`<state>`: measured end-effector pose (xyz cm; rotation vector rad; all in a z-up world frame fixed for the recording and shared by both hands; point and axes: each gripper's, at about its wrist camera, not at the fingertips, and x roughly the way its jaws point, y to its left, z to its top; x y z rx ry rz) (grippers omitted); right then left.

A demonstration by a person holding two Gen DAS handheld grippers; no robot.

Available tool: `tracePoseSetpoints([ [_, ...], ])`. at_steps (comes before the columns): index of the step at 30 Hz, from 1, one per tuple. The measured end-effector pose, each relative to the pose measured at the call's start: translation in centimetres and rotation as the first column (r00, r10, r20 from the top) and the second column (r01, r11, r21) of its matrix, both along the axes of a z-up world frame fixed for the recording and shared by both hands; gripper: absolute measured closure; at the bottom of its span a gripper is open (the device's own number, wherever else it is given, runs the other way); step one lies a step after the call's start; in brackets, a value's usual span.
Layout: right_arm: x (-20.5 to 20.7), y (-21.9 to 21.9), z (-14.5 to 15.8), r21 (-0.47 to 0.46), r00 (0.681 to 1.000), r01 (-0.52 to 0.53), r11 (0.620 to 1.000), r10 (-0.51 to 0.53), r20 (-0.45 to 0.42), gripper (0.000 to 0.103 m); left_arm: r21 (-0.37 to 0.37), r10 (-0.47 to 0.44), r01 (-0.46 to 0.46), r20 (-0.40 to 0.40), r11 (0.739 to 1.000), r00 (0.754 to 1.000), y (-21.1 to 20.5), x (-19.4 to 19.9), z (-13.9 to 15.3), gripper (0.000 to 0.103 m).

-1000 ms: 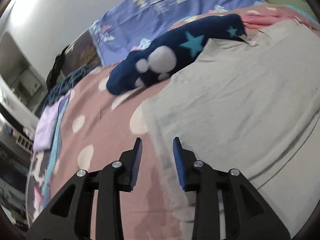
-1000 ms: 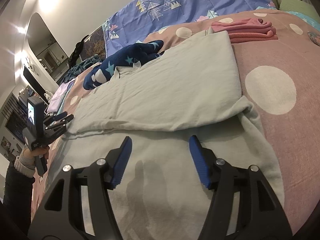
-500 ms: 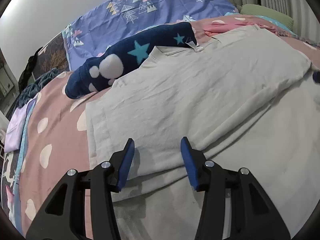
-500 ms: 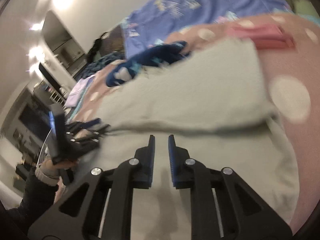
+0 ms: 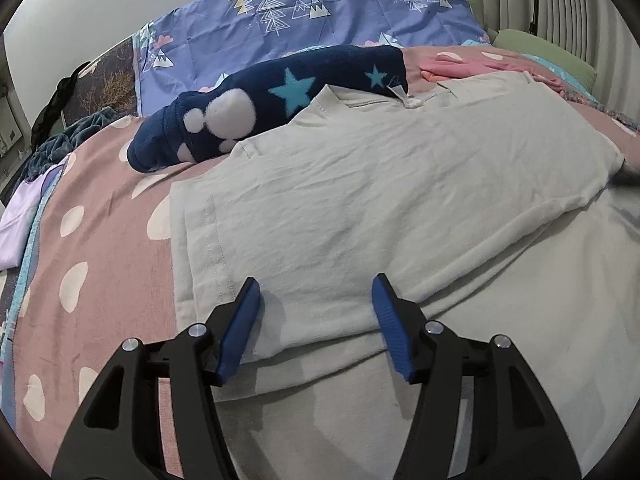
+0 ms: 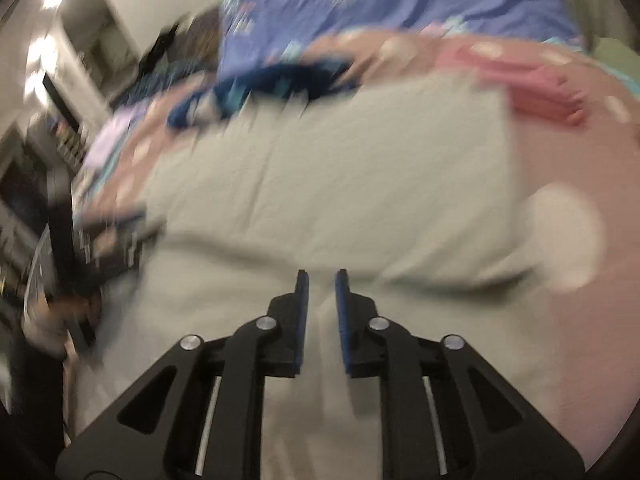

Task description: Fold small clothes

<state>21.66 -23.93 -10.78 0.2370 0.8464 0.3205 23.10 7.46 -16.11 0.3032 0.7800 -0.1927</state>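
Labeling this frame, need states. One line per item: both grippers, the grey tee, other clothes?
left gripper: jaws opening, over the tee's folded edge, nothing gripped
right gripper: jaws narrow, opening, grip unclear through blur
grey T-shirt: partly folded, flat
navy star garment: bunched, unfolded
pink garment: folded

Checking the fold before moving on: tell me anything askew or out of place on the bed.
The grey shirt is folded unevenly: its upper layer's edge runs slanted across the lower layer. The navy star blanket overlaps its collar.
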Motion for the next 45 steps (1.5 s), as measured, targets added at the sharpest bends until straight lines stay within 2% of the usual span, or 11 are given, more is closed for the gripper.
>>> tracePoseSetpoints([
  [3,3.5,-4.4,2.1,0.020,0.990,0.136,0.991,-0.136,0.041,0.049,0.004,0.001,-0.001,0.005,1.000,1.000,0.0,-0.1,0.0,0.043],
  [6,8.3,-8.7,0.5,0.025,0.966,0.255,0.967,-0.254,-0.040,0.045,0.011,0.003,-0.003,0.009,1.000,1.000,-0.1,-0.1,0.0,0.043],
  [10,13.2,-13.1,-3.7,0.304,0.951,0.297,0.905,-0.253,-0.178,0.037,-0.004,0.002,-0.002,0.005,1.000,1.000,0.1,-0.1,0.0,0.042],
  [11,13.7,-13.2,-3.8,0.337,0.952,0.299,0.893,-0.255,-0.168,0.045,-0.013,0.002,-0.002,0.001,1.000,1.000,0.2,0.0,0.0,0.042],
  [13,15.0,-12.6,-3.4,0.372,0.968,0.240,0.897,-0.191,-0.163,0.101,-0.036,0.002,-0.002,-0.008,0.999,1.000,0.5,0.2,0.1,0.042],
  [19,12.3,-10.2,3.5,0.150,0.960,0.259,0.954,-0.272,0.072,0.101,-0.036,0.002,-0.003,-0.007,0.999,1.000,0.8,0.1,0.1,0.041],
  [23,15.0,-8.2,0.8,-0.097,0.959,0.283,0.954,-0.284,0.007,0.100,-0.046,0.006,-0.006,-0.008,0.999,1.000,0.9,0.2,0.1,0.040],
  [28,9.6,-7.7,1.6,-0.022,0.960,0.272,0.962,-0.270,0.071,0.094,-0.045,0.008,-0.009,-0.008,0.999,1.000,0.9,0.2,0.1,0.039],
  [33,2.0,-3.1,0.2,-0.107,0.997,0.025,0.994,-0.017,0.076,0.061,-0.077,0.006,-0.006,-0.005,0.997,1.000,1.3,0.2,0.3,0.039],
  [37,-0.2,-3.7,-3.9,-0.157,0.998,0.066,0.985,-0.064,0.015,0.072,-0.191,0.052,-0.049,0.013,0.980,0.999,3.8,-0.7,2.0,0.039],
  [45,-7.2,-5.2,0.0,-0.137,0.991,0.125,0.983,-0.118,0.061,0.047,-0.273,0.072,-0.077,-0.029,0.959,0.997,8.5,-9.4,2.3,0.039],
])
